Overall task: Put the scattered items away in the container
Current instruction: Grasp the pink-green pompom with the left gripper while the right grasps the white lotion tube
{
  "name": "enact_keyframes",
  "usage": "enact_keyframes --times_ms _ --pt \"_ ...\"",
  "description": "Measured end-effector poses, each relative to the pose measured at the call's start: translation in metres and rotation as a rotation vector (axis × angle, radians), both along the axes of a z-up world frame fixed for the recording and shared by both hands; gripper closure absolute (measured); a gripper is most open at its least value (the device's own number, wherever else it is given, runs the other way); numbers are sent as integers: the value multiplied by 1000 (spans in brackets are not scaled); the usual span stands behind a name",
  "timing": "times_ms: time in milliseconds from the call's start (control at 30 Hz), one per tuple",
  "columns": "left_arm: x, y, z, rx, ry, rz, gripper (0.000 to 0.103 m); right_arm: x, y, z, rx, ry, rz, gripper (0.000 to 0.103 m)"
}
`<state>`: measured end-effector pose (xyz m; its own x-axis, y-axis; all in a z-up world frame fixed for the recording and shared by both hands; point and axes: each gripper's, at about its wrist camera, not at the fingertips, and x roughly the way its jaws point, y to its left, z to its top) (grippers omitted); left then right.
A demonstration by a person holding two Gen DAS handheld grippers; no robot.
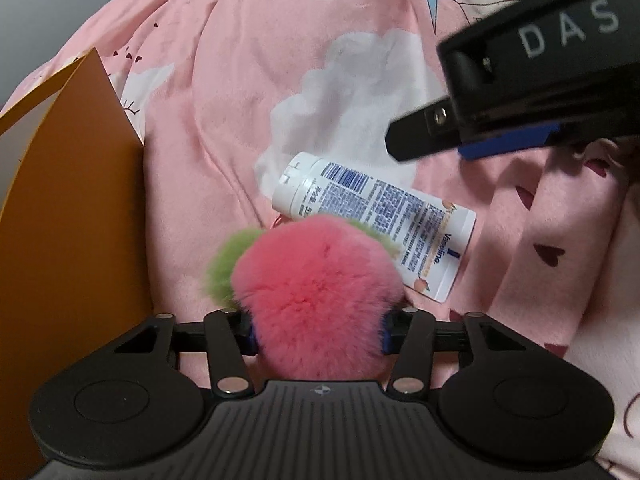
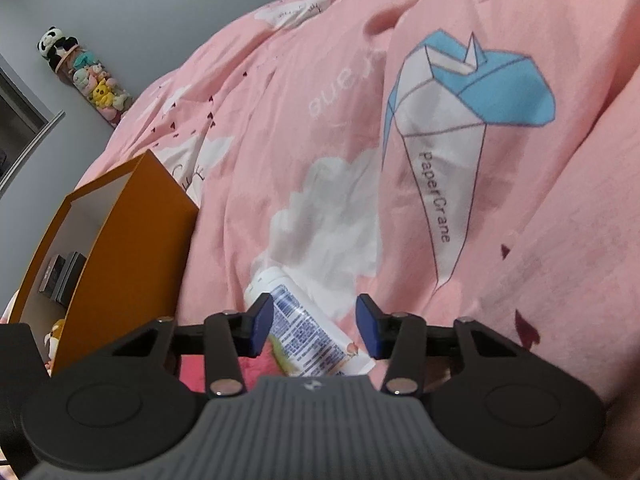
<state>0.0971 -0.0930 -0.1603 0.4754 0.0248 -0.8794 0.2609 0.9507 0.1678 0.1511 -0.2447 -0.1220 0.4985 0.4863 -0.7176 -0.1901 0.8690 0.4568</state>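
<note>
Here, the left claw (image 1: 318,326) straddles a pink-and-green pompom (image 1: 312,280), its blue pads against the fluff on both sides. The pompom lies on the pink quilt (image 1: 240,120), just beside the orange box (image 1: 72,220) and touching the Vaseline tube (image 1: 384,216). The right claw (image 2: 316,328) stands apart around that tube (image 2: 308,336) without touching it. Inside the box (image 2: 132,240) lie a dark item (image 2: 62,276) and a small plush toy (image 2: 54,334).
</note>
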Motion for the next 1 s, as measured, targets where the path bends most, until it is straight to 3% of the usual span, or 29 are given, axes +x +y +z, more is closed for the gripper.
enact_keyframes --times_ms 167,467,533,800,867,933,1000 --pt "-1 4 3 -30 -20 18 54 2 1 -6 -25 53 7 57" --pt "-20 12 38 -75 -152 8 54 7 7 -18 -125 157 28 54" --pt "-23 16 45 -92 -176 12 54 9 8 -23 -125 184 42 48" --pt "-35 27 76 -134 -242 35 54 14 12 -36 -107 257 66 47" --pt "-40 26 81 -133 -257 36 54 13 11 -35 -86 257 64 51" --pt "-48 26 89 -129 -271 36 54 10 8 -32 -61 252 56 67" --pt "-50 29 93 -132 -279 42 54 5 5 -25 -35 233 56 78"
